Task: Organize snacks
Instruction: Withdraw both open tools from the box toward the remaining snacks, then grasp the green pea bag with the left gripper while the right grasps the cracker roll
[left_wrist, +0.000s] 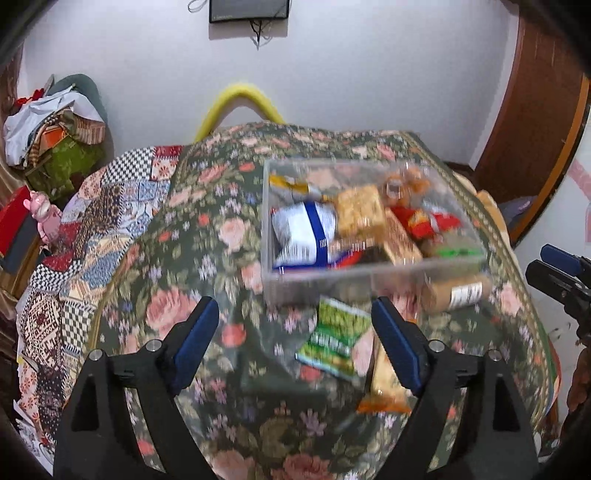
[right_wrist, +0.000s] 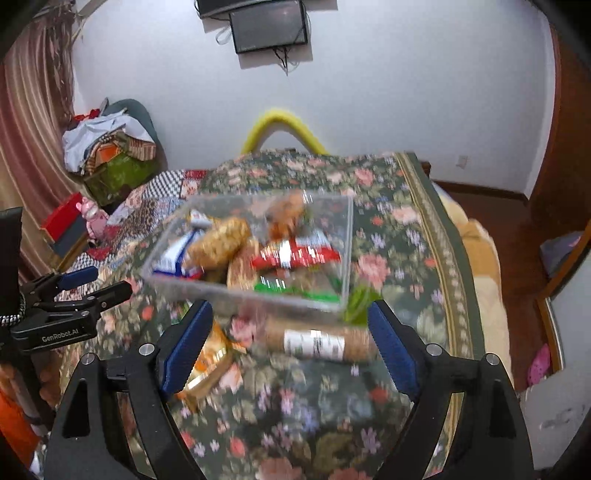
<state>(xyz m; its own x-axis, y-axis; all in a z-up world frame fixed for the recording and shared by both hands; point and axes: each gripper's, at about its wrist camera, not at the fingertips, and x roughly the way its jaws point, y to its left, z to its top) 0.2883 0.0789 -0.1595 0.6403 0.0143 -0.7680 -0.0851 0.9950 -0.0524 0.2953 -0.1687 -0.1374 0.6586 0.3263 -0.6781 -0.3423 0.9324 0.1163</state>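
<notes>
A clear plastic box (left_wrist: 273, 236) (right_wrist: 347, 236) holds several snack packs on the floral cloth. In front of it lie a green snack pack (left_wrist: 334, 338), a gold-orange pack (left_wrist: 386, 387) (right_wrist: 210, 365) and a brown roll of biscuits with a white label (left_wrist: 456, 293) (right_wrist: 317, 341). My left gripper (left_wrist: 291, 341) is open and empty above the cloth, the green pack between its fingers. My right gripper (right_wrist: 288, 345) is open and empty, with the brown roll between its fingers. The right gripper shows at the left view's right edge (left_wrist: 557, 273); the left gripper shows at the right view's left edge (right_wrist: 96, 284).
The floral cloth (left_wrist: 207, 266) covers a table. A patchwork cloth (left_wrist: 92, 229) lies to the left. A yellow chair back (right_wrist: 280, 125) stands behind the table. Piled clothes (right_wrist: 110, 147) are at the back left. The table's right edge (right_wrist: 465, 273) drops to a wooden floor.
</notes>
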